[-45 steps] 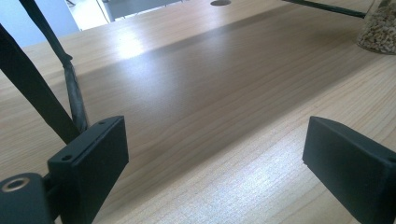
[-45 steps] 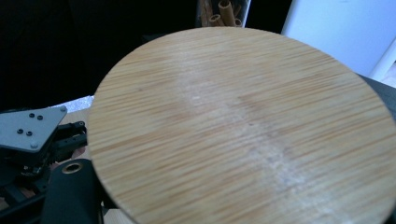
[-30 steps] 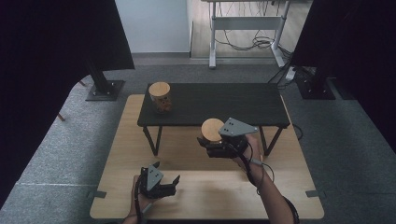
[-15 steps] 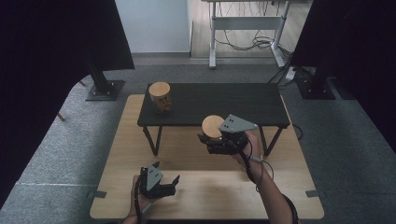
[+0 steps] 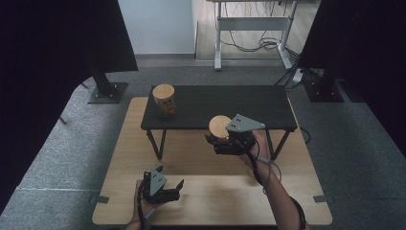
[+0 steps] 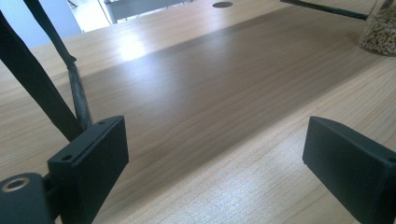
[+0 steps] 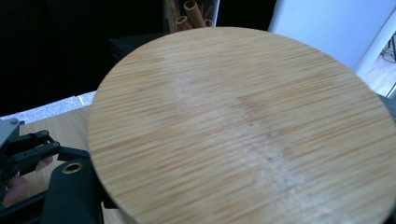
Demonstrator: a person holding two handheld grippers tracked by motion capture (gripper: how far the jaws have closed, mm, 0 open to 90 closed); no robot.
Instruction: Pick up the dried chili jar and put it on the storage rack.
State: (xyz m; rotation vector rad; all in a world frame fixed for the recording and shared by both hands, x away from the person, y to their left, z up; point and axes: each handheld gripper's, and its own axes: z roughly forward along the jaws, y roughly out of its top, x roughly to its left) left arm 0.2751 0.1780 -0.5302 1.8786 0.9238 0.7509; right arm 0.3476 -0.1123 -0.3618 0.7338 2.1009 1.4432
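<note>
My right gripper (image 5: pixel 216 140) is shut on a jar with a round wooden lid (image 5: pixel 220 126), held in front of the near edge of the low black table (image 5: pixel 249 103). In the right gripper view the lid (image 7: pixel 243 126) sits very close, covering the jar body and most of the jaws. A second wooden-lidded jar (image 5: pixel 164 99) stands on the black table's left end; its stick-like contents (image 7: pixel 189 11) show behind the lid. My left gripper (image 5: pixel 170 177) rests low over the wooden tabletop near its front edge, open, with nothing but bare wood between its jaws (image 6: pixel 219 154).
The black table stands on thin legs (image 5: pixel 155 141) on the larger wooden tabletop (image 5: pixel 297 191). A glass jar bottom holding grains (image 6: pixel 380 28) shows at the far right of the left gripper view. Grey carpet and dark curtains surround the table.
My right gripper has edged the lidded jar slightly farther from the person, toward the black table. The left gripper has stayed put.
</note>
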